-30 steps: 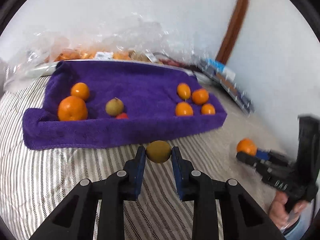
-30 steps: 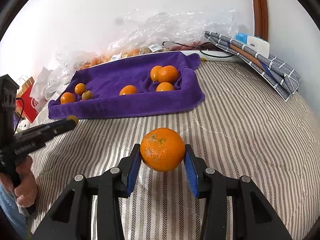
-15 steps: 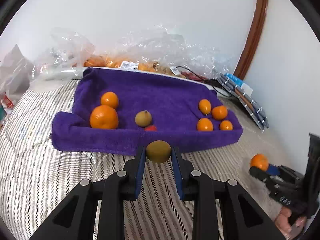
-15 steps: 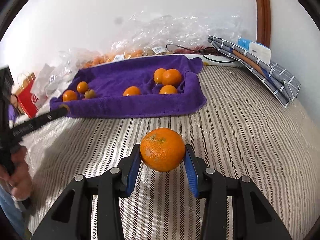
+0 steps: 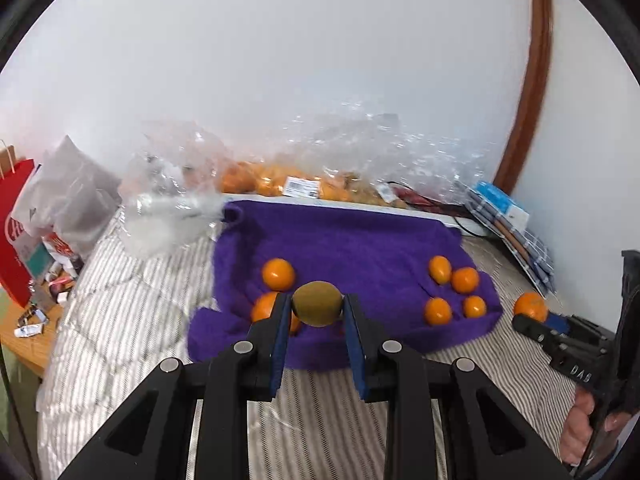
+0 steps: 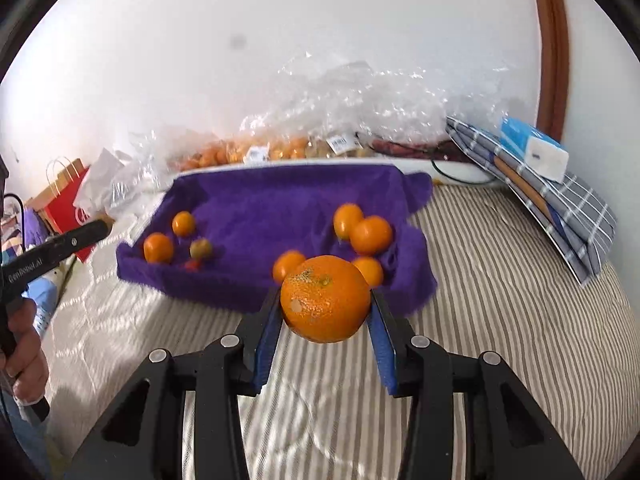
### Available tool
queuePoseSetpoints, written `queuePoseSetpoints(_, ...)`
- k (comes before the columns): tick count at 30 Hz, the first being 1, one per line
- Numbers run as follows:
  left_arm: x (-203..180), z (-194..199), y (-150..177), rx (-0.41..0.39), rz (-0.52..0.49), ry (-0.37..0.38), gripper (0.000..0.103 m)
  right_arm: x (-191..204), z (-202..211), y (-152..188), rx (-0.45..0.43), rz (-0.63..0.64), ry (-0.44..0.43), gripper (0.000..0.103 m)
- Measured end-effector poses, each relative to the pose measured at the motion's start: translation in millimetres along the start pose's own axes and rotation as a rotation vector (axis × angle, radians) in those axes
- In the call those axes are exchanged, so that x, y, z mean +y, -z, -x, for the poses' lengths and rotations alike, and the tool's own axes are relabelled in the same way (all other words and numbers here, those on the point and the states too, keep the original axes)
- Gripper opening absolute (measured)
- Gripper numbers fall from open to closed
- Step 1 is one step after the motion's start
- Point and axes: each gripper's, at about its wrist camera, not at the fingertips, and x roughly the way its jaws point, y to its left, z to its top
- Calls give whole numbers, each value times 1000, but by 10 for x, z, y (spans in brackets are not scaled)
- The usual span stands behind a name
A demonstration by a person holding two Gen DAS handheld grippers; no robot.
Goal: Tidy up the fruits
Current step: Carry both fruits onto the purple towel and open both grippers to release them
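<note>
A: Since a second ago both grippers have moved in toward the purple towel point(image 5: 360, 240); it fills more of each view now.

B: Jaws?

A: Left gripper point(image 5: 317, 312) is clamped on a small olive-brown fruit point(image 5: 317, 303), smooth, egg-shaped, pinched at its sides between the blue pads. Right gripper point(image 6: 325, 308) is closed on a big orange point(image 6: 325, 298), pebbled skin, round, jaws spread wider to fit.

B: Why the hold?

A: Looks like carry-to-sort. The towel has a left group point(image 6: 159, 247) with another olive-brown one point(image 6: 201, 248) and a right cluster of small oranges point(image 6: 370, 235). Probably each fruit goes to its match.

B: Surface?

A: Plush towel on a striped quilted bedspread point(image 6: 500, 300), soft, keeps fruit from rolling. Crinkly clear bags point(image 5: 320, 168) of fruit behind, against the wall.
</note>
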Motion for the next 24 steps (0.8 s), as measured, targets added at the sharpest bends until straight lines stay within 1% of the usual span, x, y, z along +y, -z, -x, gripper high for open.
queuePoseSetpoints(2, 74, -12, -79, -5, 7, -8, 25, 16, -41, -129, -13, 9, 6, 42)
queuePoseSetpoints(5, 194, -54, -203, -23, 19, -48, 25, 59, -100, -325, -42, 27, 28, 42)
queuePoseSetpoints(7, 270, -110, -268, -19, 41, -66, 25, 88, -146, -448, -57, 34, 32, 42)
queuePoseSetpoints(12, 301, -320, -418, -10, 89, -65, 25, 115, -309, -641, -70, 35, 11, 42)
queuePoseSetpoints(18, 194, -549, -604, -15, 105, -45, 25, 64, -370, -803, -83, 37, 1, 42)
queuePoseSetpoints(21, 114, -683, -648, -18, 105, -40, 25, 43, -440, -814, -81, 49, 2, 42)
queuePoseSetpoints(24, 90, -859, -623, -26, 127, -55, 25, 38, -605, -767, -58, 35, -2, 42)
